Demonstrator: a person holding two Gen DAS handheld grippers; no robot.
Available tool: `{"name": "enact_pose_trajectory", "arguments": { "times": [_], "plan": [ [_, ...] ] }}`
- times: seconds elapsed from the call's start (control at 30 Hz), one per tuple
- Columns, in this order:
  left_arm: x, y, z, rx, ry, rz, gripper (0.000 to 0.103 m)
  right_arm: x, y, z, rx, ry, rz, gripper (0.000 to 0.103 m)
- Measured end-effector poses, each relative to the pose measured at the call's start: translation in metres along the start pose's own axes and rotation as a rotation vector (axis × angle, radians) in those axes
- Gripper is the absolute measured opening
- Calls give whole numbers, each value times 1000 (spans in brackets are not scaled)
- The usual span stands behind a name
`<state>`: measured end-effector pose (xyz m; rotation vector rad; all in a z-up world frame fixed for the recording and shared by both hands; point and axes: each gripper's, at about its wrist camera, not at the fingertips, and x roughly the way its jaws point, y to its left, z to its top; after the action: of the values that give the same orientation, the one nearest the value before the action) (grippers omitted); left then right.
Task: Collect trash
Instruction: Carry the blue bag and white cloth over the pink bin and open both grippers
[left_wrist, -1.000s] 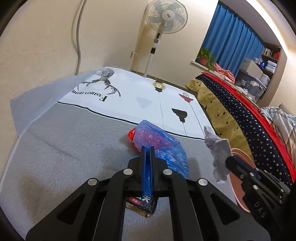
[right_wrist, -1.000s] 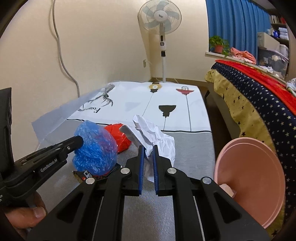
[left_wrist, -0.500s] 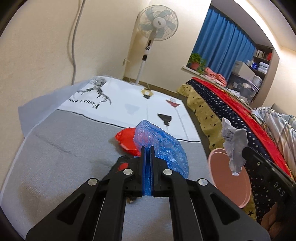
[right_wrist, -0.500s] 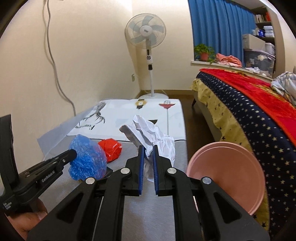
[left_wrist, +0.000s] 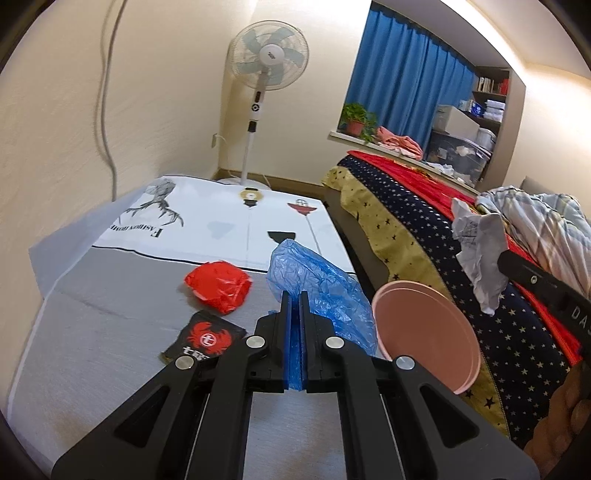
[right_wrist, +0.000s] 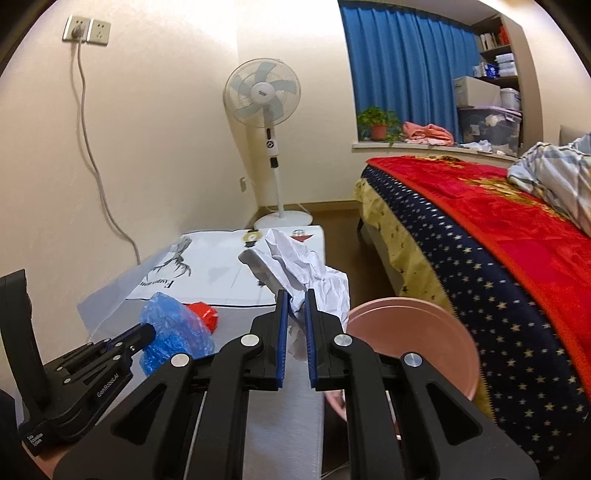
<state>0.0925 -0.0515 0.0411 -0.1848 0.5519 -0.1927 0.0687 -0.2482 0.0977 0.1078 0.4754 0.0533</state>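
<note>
Blue bag (left_wrist: 325, 288) clamped in left tongs (left_wrist: 294, 295), crumpled paper (right_wrist: 314, 273) in right tongs (right_wrist: 295, 295); both lifted higher than before.

The blue bag (left_wrist: 325, 284) is thin, crinkled, translucent plastic film; the red bag (left_wrist: 218, 286) is glossier film. The paper (right_wrist: 310, 273) is matt white and heavily creased. The bowl (left_wrist: 424, 332) looks like smooth matt pink plastic. The cloth (left_wrist: 110, 332) is matt woven fabric, the black packet (left_wrist: 203, 338) slightly shiny.
</note>
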Motion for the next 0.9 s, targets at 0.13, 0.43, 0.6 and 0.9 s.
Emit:
{"name": "enact_pose_trajectory", "arguments": {
  "times": [0.13,0.43,0.6,0.9],
  "plan": [
    [-3,-8,-2,-1,4,-12,3,-9,-18,2,31,-9,-19,9],
    [-8,-21,-6,11,8,-16,3,-21,-33,3,59,-30,-32,9],
    [-11,-26,-10,33,7,-15,3,-23,-30,3,61,-38,-27,9],
    [-5,-17,-11,12,14,5,3,-22,-33,3,61,-47,-40,9]
  ]
}}
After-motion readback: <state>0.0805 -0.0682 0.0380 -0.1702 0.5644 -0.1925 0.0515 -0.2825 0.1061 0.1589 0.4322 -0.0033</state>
